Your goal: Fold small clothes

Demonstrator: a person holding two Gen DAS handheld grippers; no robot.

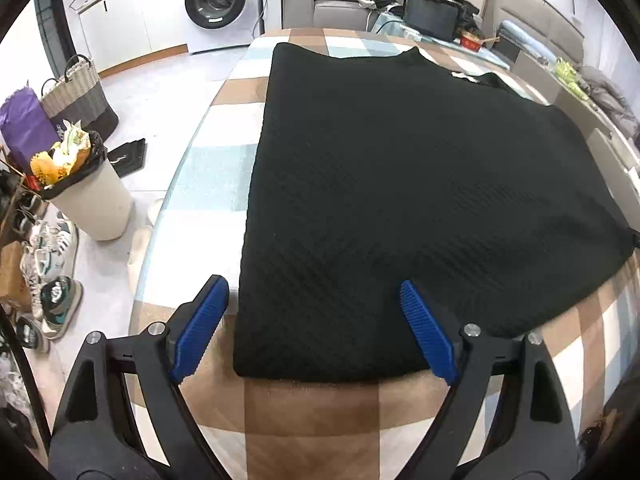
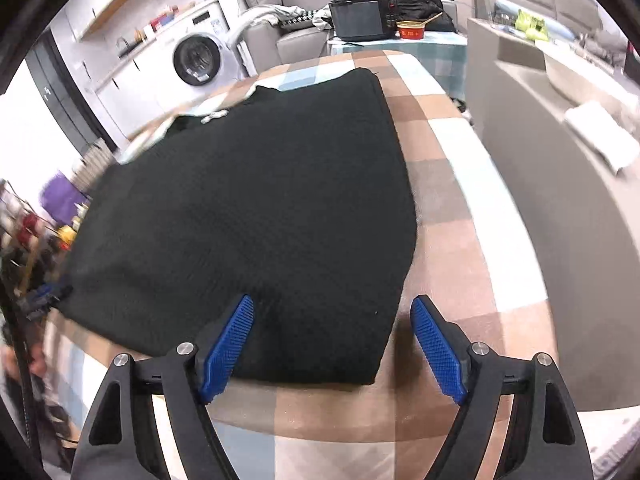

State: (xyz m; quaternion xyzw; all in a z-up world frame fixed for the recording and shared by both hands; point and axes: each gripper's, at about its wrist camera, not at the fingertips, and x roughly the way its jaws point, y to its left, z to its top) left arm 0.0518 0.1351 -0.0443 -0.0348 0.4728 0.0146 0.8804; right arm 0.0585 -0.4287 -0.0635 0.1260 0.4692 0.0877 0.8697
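Observation:
A black knitted garment lies flat on a table with a checked brown, white and blue cloth. It also shows in the right wrist view. My left gripper is open, its blue pads either side of the garment's near left corner. My right gripper is open, its blue pads either side of the garment's near right corner. A small white label shows at the garment's far edge. Neither gripper holds anything.
The table's left edge drops to the floor, where a full bin, shoes and a woven basket stand. A washing machine is at the back. A grey sofa runs along the table's right side.

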